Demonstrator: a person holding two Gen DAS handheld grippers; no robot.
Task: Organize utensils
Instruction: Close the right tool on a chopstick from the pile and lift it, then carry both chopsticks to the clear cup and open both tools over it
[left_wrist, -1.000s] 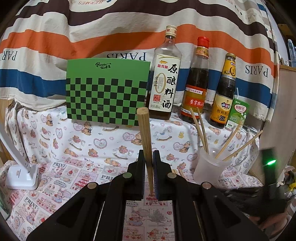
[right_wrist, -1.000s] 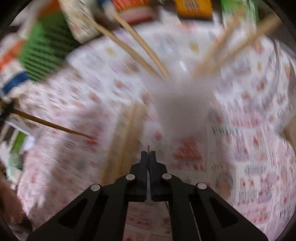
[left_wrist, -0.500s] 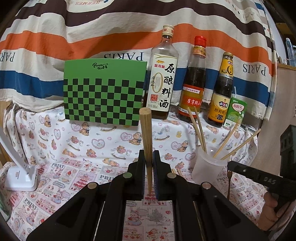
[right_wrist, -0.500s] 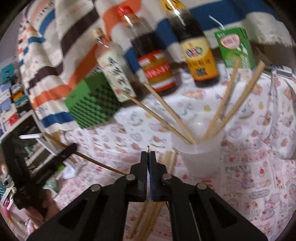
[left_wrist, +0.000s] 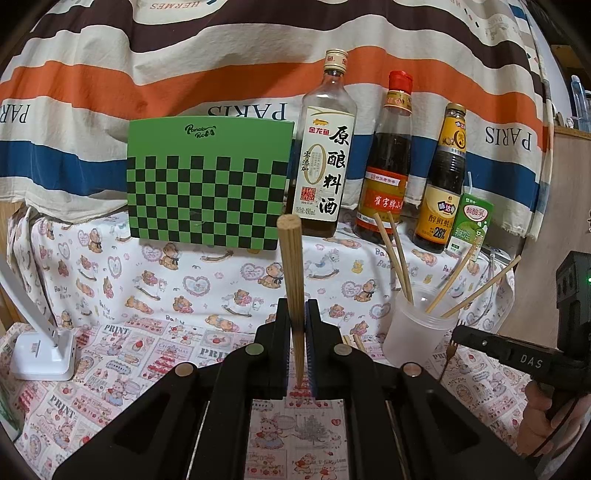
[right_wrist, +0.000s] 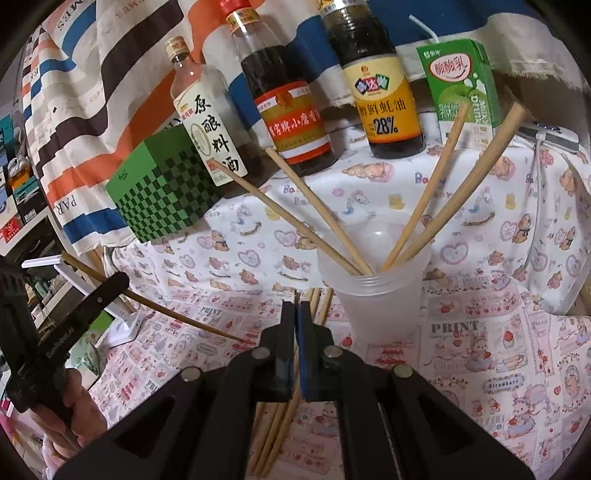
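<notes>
My left gripper is shut on a wooden chopstick that stands upright between the jaws, held above the cloth left of the cup. A translucent plastic cup holds several chopsticks leaning outward. My right gripper is shut on a thin chopstick whose tip barely shows above the jaws, just in front of the cup. It also shows in the left wrist view. Several loose chopsticks lie on the cloth under the right gripper.
A green checkered box, three sauce bottles and a green drink carton stand at the back. A white lamp base sits at the left. The patterned cloth covers the table.
The right gripper has lifted and tilted up from the loose chopsticks, its view now level with the cup. The left gripper with its chopstick has barely moved.
</notes>
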